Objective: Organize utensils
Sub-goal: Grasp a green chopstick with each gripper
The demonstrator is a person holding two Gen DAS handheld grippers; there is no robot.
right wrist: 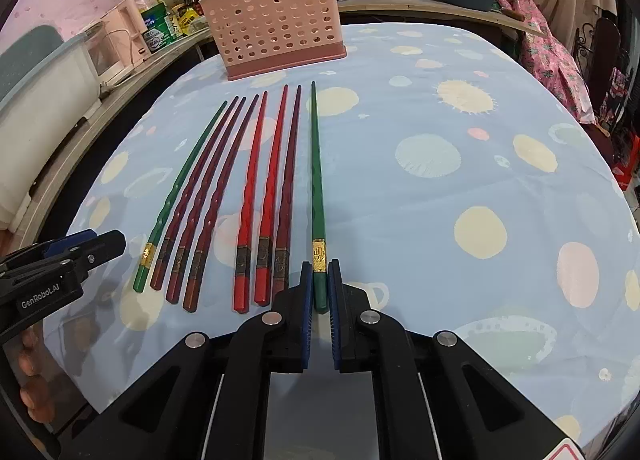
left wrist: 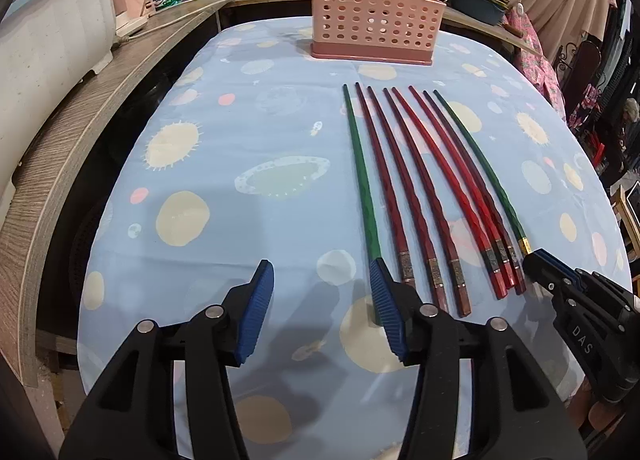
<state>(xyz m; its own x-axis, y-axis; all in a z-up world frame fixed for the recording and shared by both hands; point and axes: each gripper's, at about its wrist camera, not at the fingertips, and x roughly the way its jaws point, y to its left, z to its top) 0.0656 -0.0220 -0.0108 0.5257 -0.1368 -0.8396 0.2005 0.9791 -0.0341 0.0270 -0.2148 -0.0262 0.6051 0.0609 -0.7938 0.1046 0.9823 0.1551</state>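
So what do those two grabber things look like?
Both are black plastic with silver round bolts and blue ridged pads on the fingers. The left gripper has white "GenRobot.AI" lettering on its side. The right gripper has "DAS" printed on its side.

Eight chopsticks [right wrist: 256, 196] — one holder [right wrist: 276, 32].

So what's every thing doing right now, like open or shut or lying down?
Left gripper: open, beside the leftmost green chopstick.
Right gripper: shut on the rightmost green chopstick.
Six red and maroon chopsticks: lying flat in a row.
Pink utensil basket: upright on the tablecloth.
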